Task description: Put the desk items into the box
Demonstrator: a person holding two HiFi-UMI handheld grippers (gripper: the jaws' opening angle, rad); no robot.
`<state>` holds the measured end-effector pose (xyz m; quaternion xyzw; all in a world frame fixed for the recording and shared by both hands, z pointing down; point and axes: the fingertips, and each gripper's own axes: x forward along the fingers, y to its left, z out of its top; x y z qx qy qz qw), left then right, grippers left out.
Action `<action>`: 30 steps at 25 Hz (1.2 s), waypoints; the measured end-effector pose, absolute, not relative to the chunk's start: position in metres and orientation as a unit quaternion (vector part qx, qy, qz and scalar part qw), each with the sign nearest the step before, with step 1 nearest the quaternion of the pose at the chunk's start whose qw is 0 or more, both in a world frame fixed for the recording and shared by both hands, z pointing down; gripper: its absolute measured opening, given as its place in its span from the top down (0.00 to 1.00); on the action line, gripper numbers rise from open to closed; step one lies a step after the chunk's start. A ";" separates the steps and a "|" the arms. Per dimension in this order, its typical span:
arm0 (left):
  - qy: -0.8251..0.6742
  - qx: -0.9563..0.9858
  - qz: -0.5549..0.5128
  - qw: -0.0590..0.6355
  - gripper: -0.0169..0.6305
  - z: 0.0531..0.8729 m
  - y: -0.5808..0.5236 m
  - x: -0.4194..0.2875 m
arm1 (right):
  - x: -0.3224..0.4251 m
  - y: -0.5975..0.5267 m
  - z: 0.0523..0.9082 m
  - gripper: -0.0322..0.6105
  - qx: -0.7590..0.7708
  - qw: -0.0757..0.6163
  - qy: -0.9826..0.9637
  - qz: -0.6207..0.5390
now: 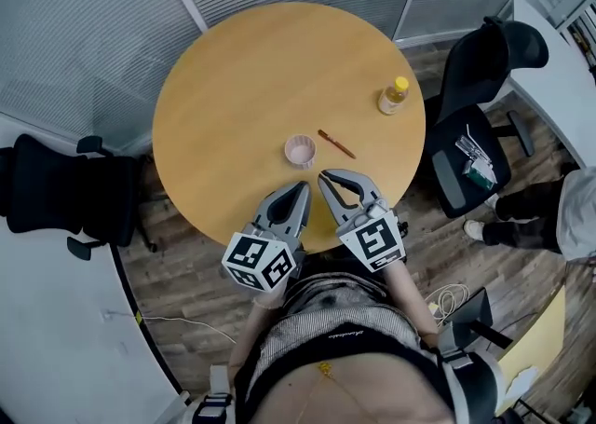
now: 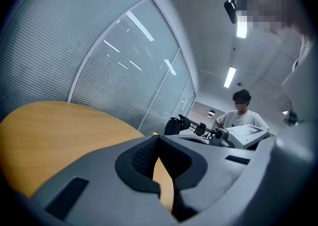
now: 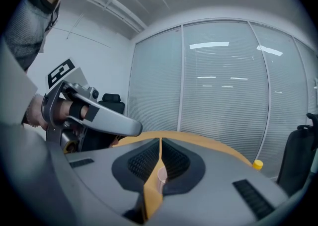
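Round wooden table (image 1: 233, 87) bears a cup (image 1: 300, 150), pen (image 1: 336, 143) and bottle (image 1: 394, 96).

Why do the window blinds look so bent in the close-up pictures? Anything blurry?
Left gripper view: the wide-angle lens bows the blinds into curves. Right gripper view: same bowing, with light strips mirrored in the glass. Head view: the table is evenly lit and sharp.
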<state>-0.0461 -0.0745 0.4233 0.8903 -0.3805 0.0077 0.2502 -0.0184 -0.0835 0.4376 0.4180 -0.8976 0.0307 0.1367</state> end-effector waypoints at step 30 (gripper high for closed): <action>-0.345 0.899 0.025 0.268 0.97 0.437 -0.100 -0.073 | -0.022 -0.121 0.453 0.91 0.469 0.156 -0.868 0.041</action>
